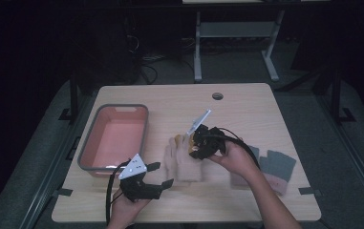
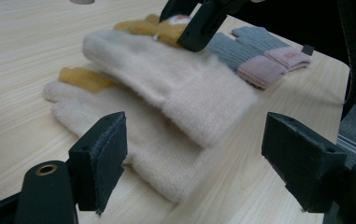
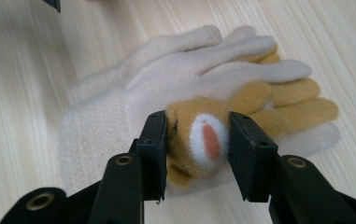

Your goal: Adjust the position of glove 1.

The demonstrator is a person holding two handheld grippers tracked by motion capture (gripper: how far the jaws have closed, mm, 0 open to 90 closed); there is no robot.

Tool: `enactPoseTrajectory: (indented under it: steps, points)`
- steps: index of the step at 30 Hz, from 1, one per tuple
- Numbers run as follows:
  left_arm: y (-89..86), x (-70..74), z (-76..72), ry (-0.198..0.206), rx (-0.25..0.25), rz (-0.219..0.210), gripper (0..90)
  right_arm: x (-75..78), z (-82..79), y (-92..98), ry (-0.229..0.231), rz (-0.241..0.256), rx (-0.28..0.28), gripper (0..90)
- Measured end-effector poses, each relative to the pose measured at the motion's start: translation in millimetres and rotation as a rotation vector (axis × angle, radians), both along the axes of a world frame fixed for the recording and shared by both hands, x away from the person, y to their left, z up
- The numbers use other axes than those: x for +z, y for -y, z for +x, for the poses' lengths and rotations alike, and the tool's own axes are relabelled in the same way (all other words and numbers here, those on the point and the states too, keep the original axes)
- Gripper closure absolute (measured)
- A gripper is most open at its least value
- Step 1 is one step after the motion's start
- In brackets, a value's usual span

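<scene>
Right tongs [image 3: 198, 149] are shut tight on the fuzzy yellow patch w/ the white and orange spot, on the top cream glove [image 3: 175, 93]. That glove lies on another cream glove [image 2: 133, 140], so the two make a pile. The pile sits on the counter [image 1: 246, 102], just right of the pink bin [image 1: 115, 136].

Left tongs [image 2: 194, 163] are wide open and hold nothing. In the high view they hang [image 1: 158, 179] near the front edge of the counter, between the bin and the cuff end of the pile.

A gray and pink pair of gloves [image 1: 275, 167] lies farther right of the pile, well apart from the bin.

Step now, I think: the grab. The right tongs have the top glove by its yellow part, but it looks like it's not lifted yet, or just barely. Can't tell for sure.

Next move prob. needs a lift straight up, slow, so the soft glove comes off the one below and doesn't drag it. Then over to the bin, which looks empty. The open left tongs could pin down the bottom glove's cuff if it sticks. The grip is on a small fluffy bit, so it might slip.
</scene>
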State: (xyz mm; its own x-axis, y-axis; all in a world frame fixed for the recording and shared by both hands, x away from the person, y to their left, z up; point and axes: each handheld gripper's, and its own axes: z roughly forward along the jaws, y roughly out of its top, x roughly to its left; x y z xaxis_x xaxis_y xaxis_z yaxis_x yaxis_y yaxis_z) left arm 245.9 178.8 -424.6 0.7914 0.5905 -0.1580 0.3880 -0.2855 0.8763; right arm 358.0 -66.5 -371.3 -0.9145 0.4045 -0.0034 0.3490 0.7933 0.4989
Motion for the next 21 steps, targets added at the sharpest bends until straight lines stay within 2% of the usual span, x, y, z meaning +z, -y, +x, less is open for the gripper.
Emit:
enactPoseTrajectory:
  steps: [21]
  points:
    - [-0.6,1.3,-0.9,0.0,0.004,0.0,22.1,-7.3,6.7,-29.1,-0.003,-0.005,0.047,59.1]
